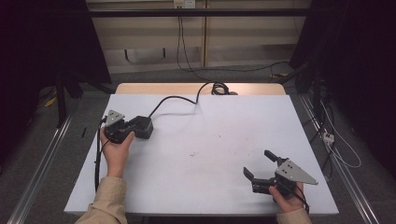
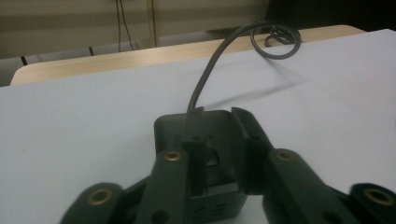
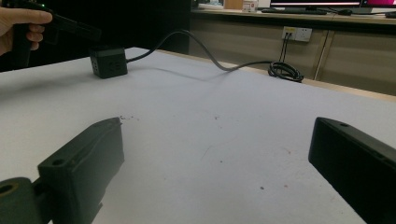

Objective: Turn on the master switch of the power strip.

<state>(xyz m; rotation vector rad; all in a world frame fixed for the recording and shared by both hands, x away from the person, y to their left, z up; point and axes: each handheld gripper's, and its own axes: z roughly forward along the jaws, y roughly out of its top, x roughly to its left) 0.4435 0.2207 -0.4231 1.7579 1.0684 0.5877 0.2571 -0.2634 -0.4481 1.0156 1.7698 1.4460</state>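
A black power cube (image 1: 144, 128) with a grey cable (image 1: 177, 99) sits at the left of the white table sheet (image 1: 210, 140). A hand holds my left gripper (image 1: 138, 123) right at the cube. In the left gripper view its jaws reach over the cube's top (image 2: 168, 135), with a narrow gap between them and nothing held. The left gripper (image 2: 218, 114) looks slightly above the cube (image 3: 108, 61) in the right gripper view. My right gripper (image 1: 257, 162) stands wide open near the front right, its fingers (image 3: 88, 154) just above bare sheet.
The cable runs back from the cube to a coil (image 1: 219, 87) on the wooden table edge (image 1: 140, 87) beyond the sheet. Small dark specks (image 1: 219, 137) mark the sheet's middle. Metal rails and loose cables lie on the floor at both sides.
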